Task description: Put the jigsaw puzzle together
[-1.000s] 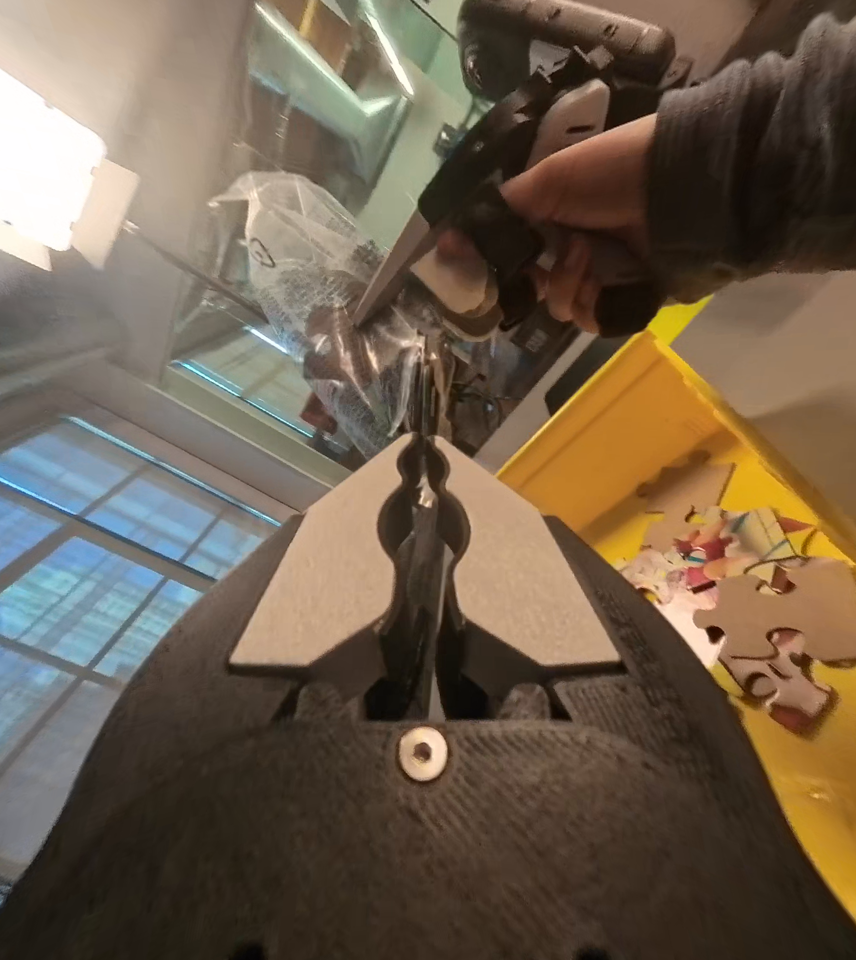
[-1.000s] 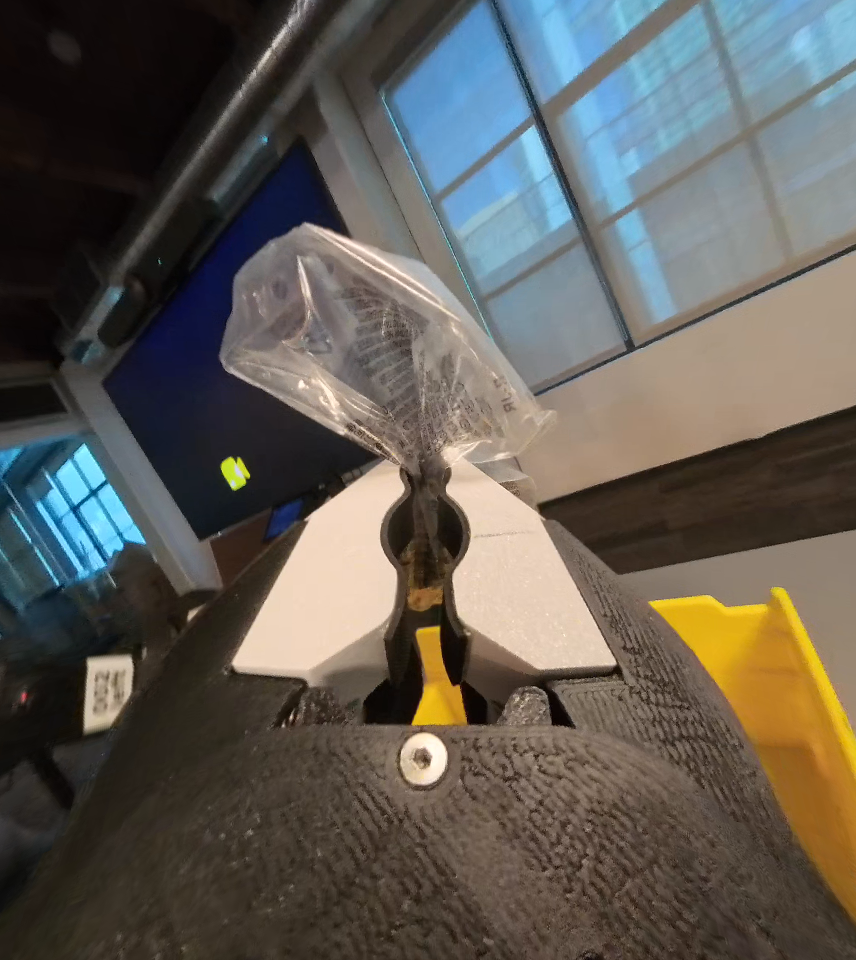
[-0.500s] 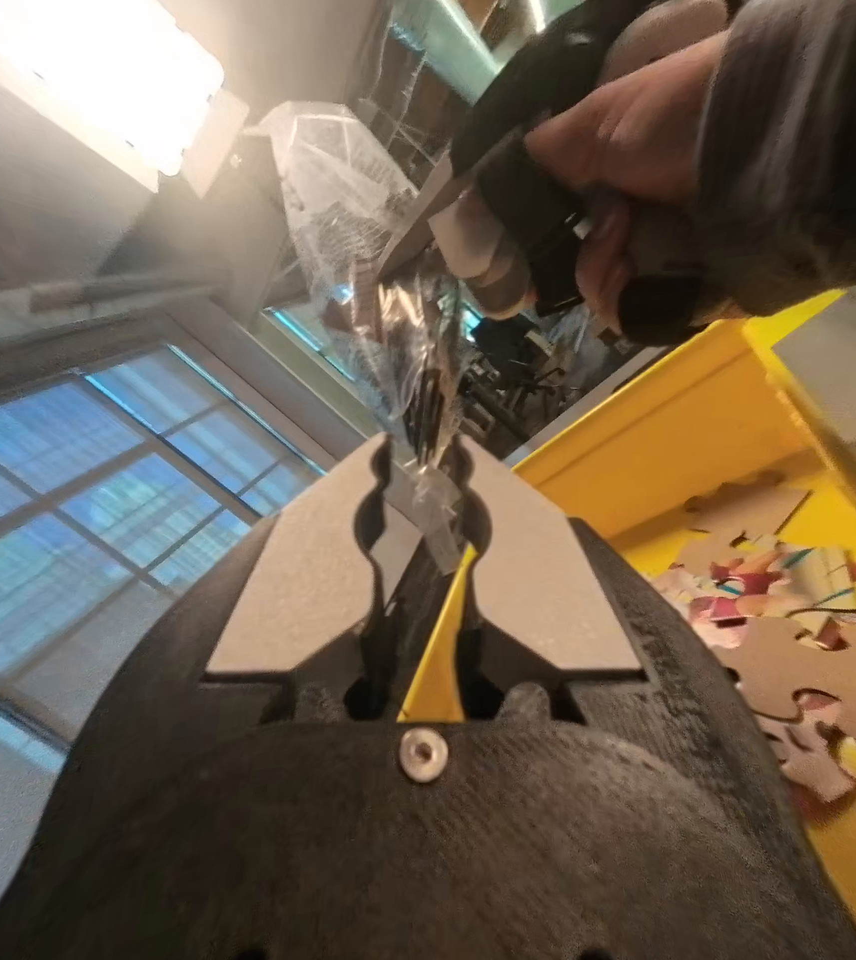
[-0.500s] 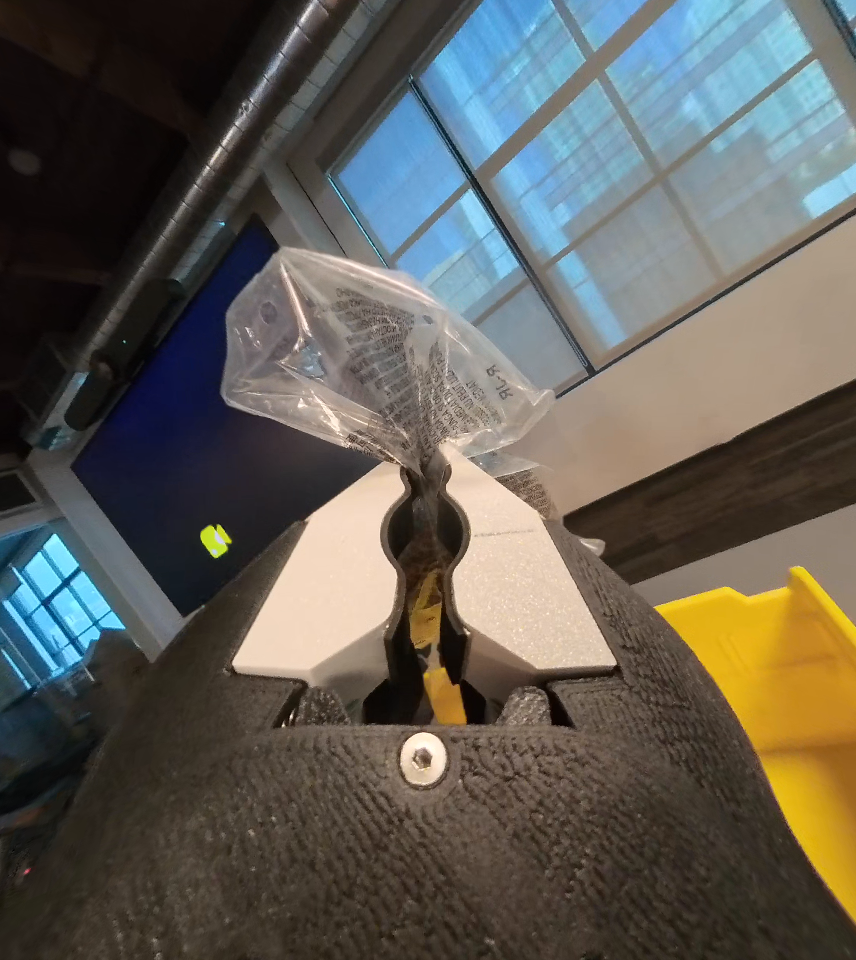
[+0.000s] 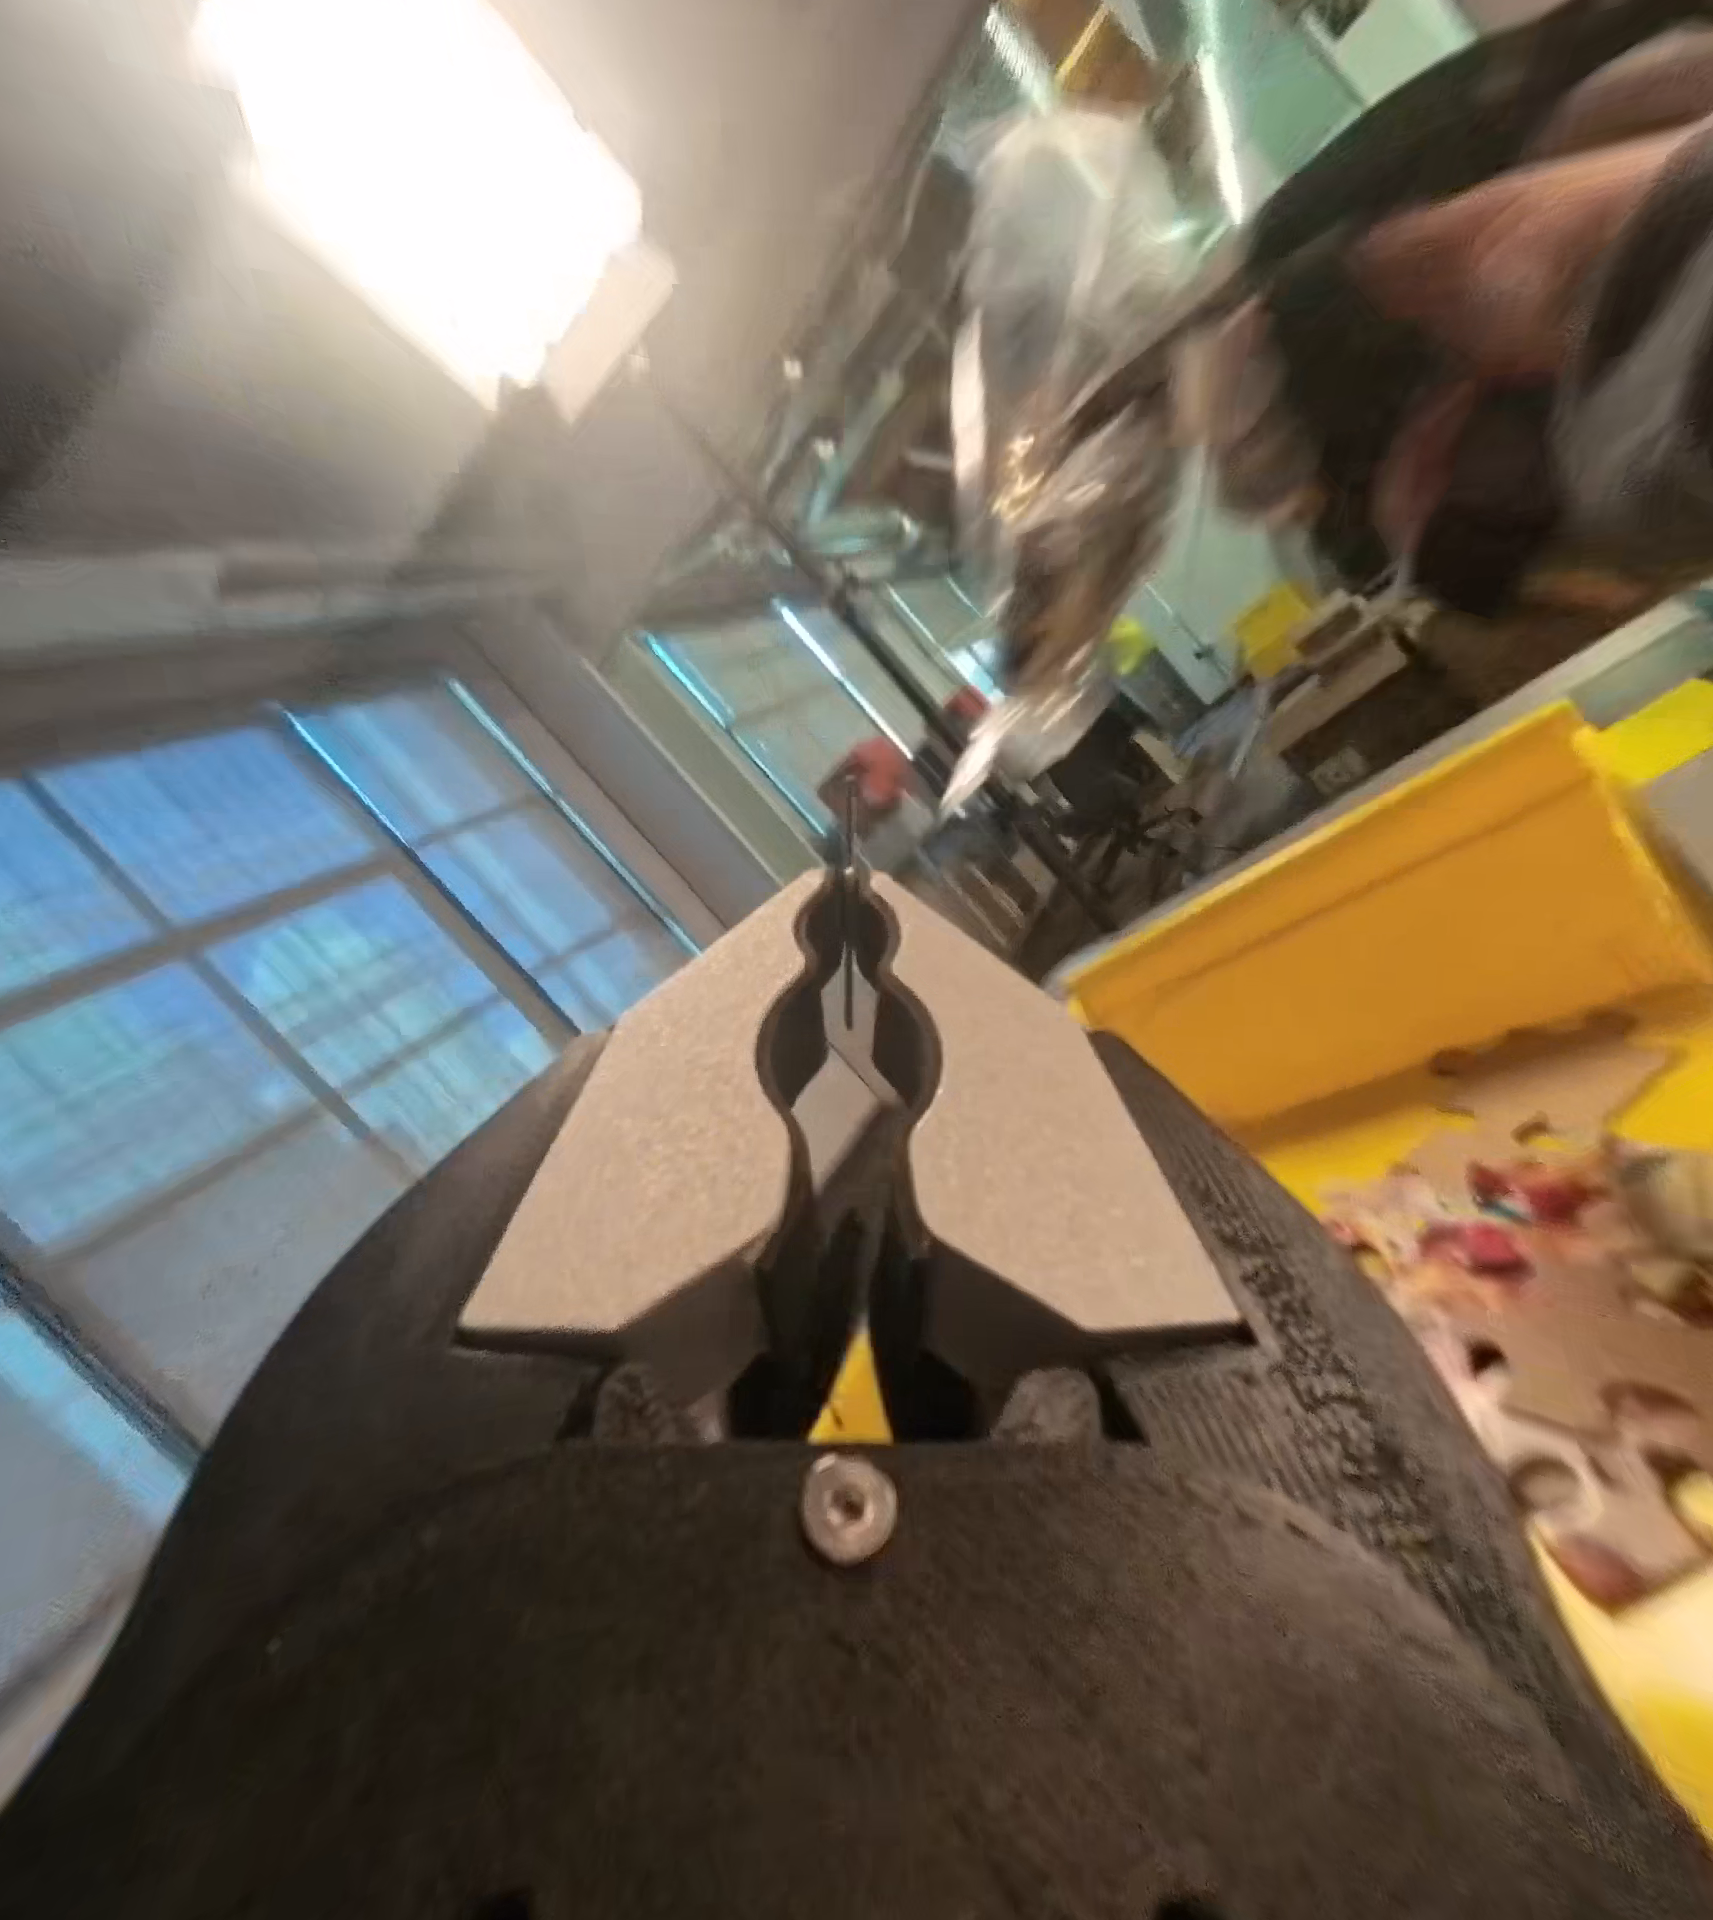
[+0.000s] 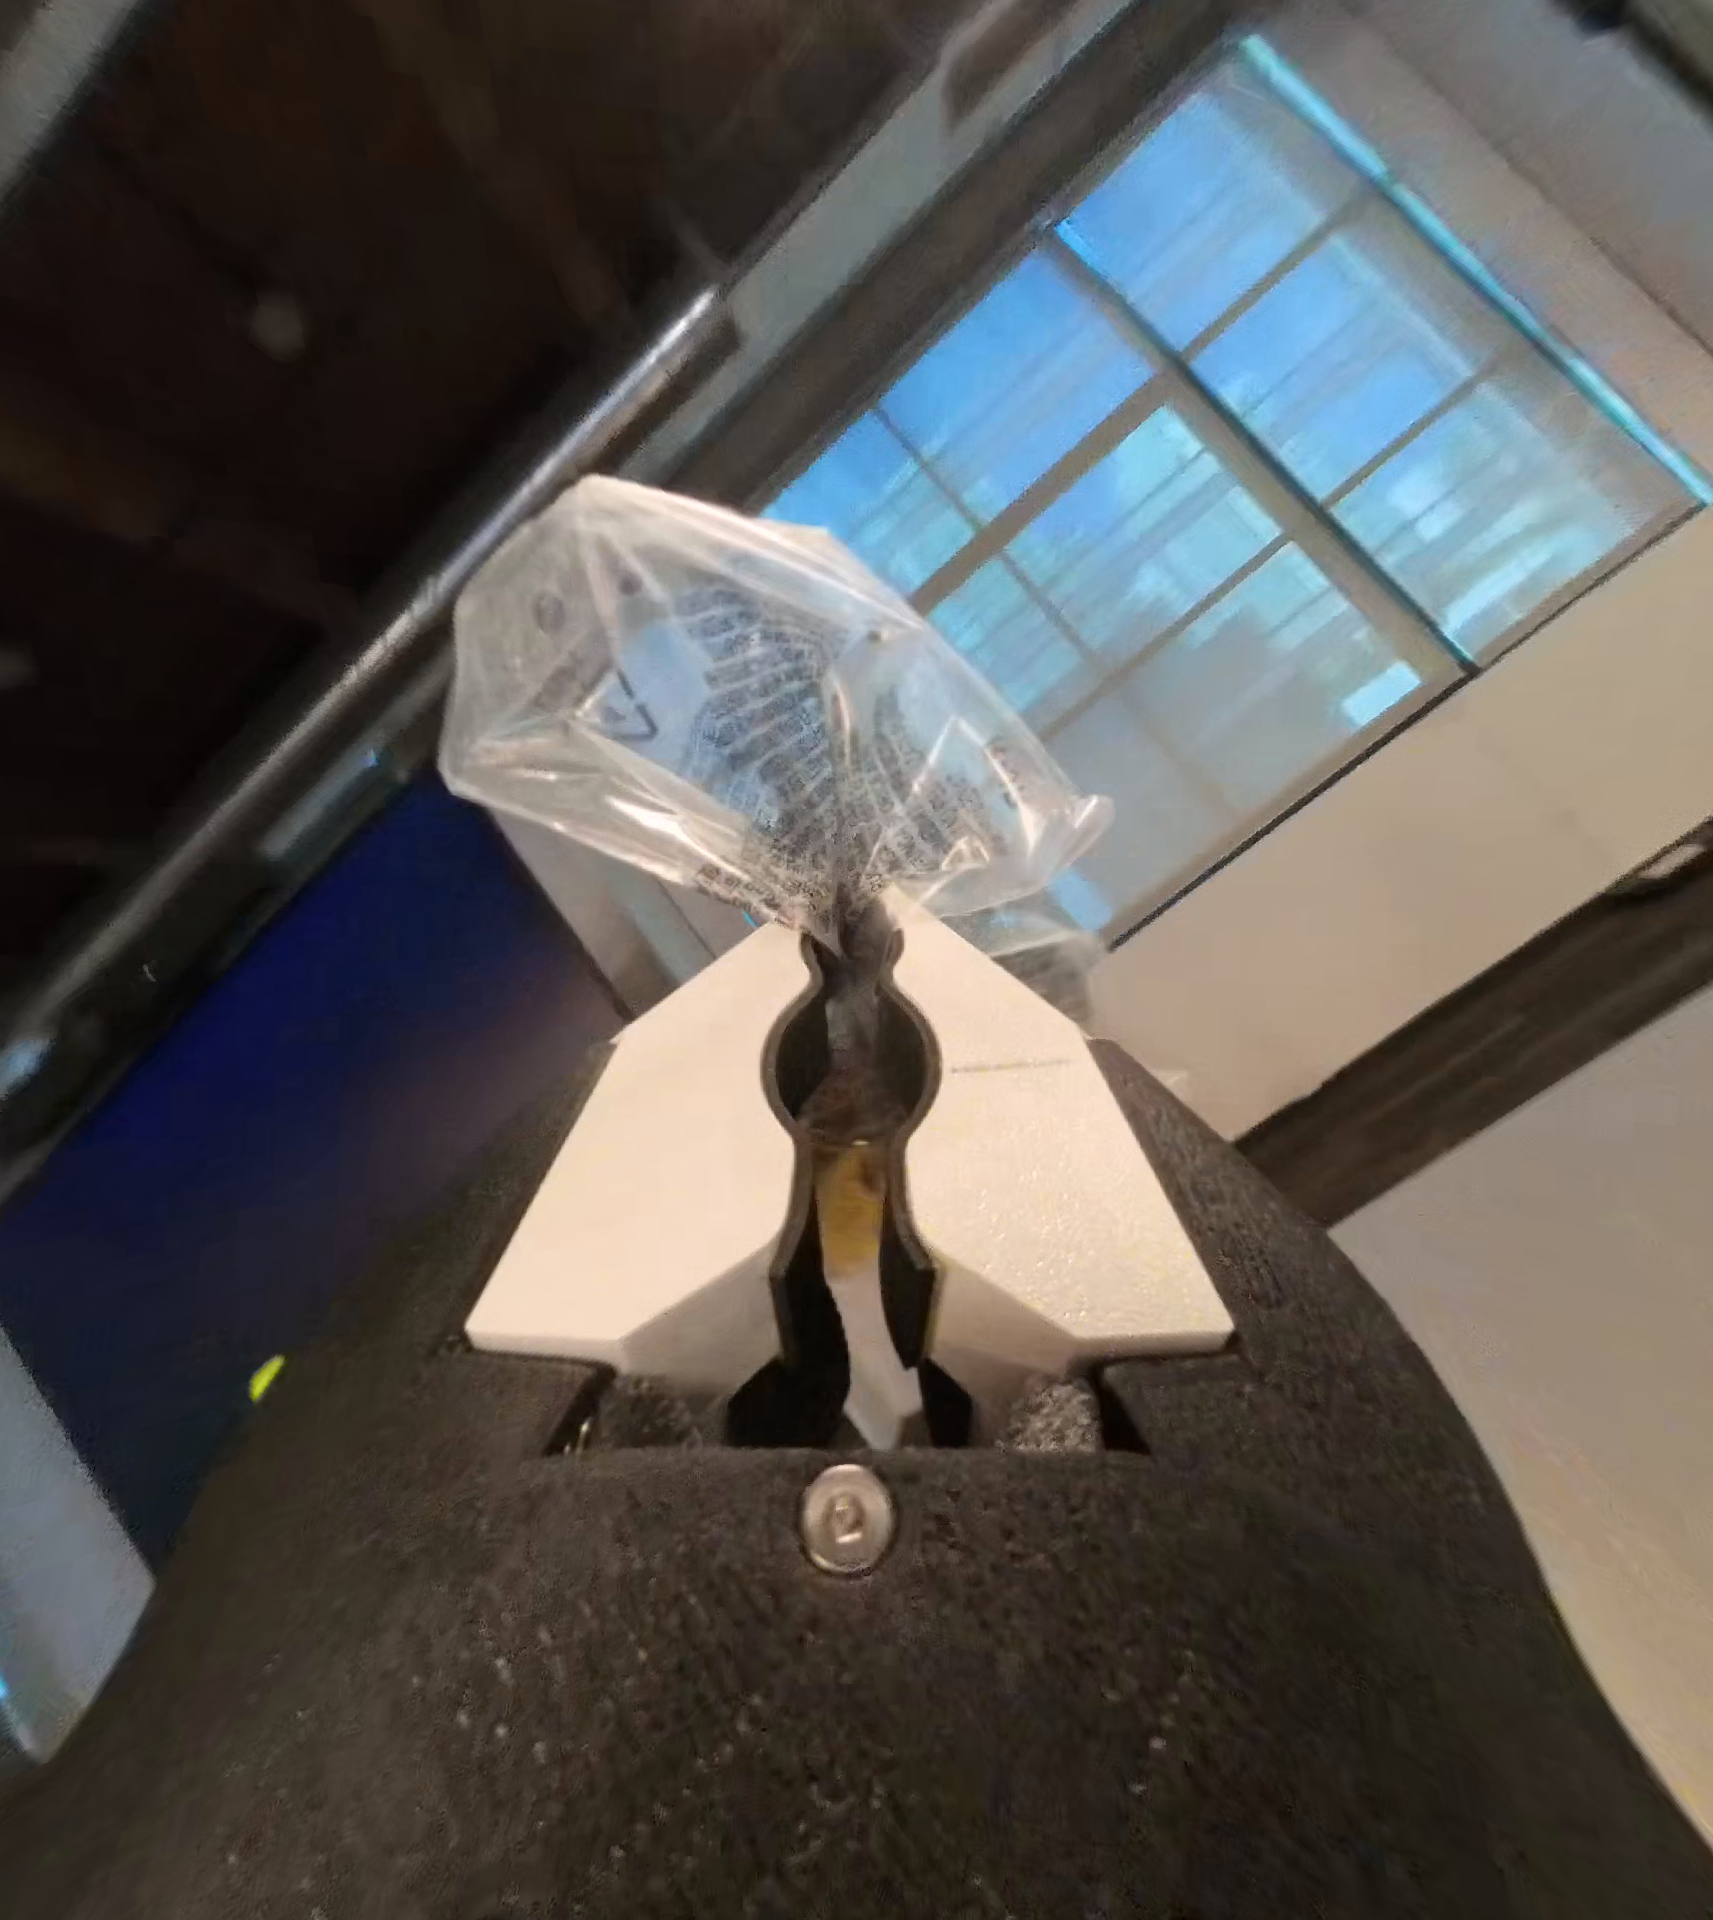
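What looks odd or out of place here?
The clear plastic bag is crumpled and bunched, pinched by its twisted neck in the right gripper. Loose puzzle pieces lie jumbled in the yellow bin.

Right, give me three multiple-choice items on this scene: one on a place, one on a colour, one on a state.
1. The puzzle pieces lie:
A. in the bin
B. on a windowsill
C. inside the bag

2. The bin is:
A. blue
B. yellow
C. grey

3. The right gripper is:
A. wide open
B. shut on a puzzle piece
C. shut on the bag

Key: 1 A, the pieces rest on the bin's floor; 2 B, its walls and floor are bright yellow; 3 C, the clear bag's twisted neck is pinched between the fingertips and the rest balloons out above them.
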`<act>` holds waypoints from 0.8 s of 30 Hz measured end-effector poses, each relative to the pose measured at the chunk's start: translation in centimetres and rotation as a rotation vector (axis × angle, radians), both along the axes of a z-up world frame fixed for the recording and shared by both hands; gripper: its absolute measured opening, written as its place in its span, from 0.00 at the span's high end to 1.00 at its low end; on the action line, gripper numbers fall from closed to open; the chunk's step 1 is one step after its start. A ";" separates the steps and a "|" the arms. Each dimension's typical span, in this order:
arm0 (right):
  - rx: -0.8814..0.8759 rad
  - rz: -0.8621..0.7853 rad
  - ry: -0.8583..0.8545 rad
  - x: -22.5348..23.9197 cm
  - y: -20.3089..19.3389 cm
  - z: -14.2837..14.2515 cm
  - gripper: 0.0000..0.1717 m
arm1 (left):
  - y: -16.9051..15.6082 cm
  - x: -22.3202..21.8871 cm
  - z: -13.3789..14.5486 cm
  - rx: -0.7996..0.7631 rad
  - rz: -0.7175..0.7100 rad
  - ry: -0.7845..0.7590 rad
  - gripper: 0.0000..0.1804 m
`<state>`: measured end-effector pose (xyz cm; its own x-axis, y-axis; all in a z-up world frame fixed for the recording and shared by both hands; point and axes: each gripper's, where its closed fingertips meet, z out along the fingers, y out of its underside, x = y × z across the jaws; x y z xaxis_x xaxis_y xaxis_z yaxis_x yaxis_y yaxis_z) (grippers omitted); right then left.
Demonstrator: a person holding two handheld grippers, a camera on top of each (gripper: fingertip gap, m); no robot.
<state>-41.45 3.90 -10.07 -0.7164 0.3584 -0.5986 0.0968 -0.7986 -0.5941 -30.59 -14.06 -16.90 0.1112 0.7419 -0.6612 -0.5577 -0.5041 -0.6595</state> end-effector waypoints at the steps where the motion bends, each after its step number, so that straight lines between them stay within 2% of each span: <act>1: -0.043 0.009 -0.019 -0.3 2.2 -0.4 1.00 | -1.0 -0.3 -1.1 0.030 -0.009 -0.072 1.00; 4: -0.014 0.070 -0.056 -0.7 2.5 -1.3 1.00 | -0.4 -1.9 -4.6 0.002 -0.065 -0.300 1.00; 7: 0.074 0.163 -0.040 -0.3 -0.5 -1.1 1.00 | 2.3 -2.8 -6.1 -0.077 -0.099 -0.443 1.00; 8: 0.126 0.180 -0.038 -0.1 -1.6 -1.2 1.00 | 3.2 -2.9 -6.2 -0.076 -0.125 -0.477 0.94; 10: 0.284 0.209 -0.039 0.2 -4.0 -2.0 1.00 | 4.2 -3.4 -6.4 -0.036 -0.150 -0.568 0.71; 12: 0.324 0.375 0.017 1.8 -6.6 -1.7 1.00 | 4.8 -3.6 -6.2 0.012 -0.190 -0.615 0.62; 14: 0.361 0.384 0.050 1.9 -7.7 -2.1 1.00 | 5.0 -3.3 -5.5 0.086 -0.250 -0.620 0.61; 16: 0.398 0.491 0.132 3.6 -9.2 -1.8 1.00 | 4.9 -3.0 -4.8 0.155 -0.297 -0.624 0.61; 19: 0.473 0.417 0.128 2.9 -10.1 -2.5 1.00 | 4.7 -2.5 -3.8 0.222 -0.353 -0.598 0.64; 21: 0.436 0.378 0.098 2.4 -10.1 -2.2 1.00 | 4.5 -2.2 -3.0 0.218 -0.307 -0.499 0.66; 24: 0.332 0.417 0.056 2.5 -10.3 -1.6 1.00 | 4.3 -1.8 -1.8 0.127 -0.143 -0.272 0.64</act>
<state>-38.98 -6.43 -11.69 -0.8658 0.2006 -0.4585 0.3268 -0.4673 -0.8215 -32.42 -9.76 -18.67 0.3797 0.7809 -0.4960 -0.4120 -0.3373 -0.8465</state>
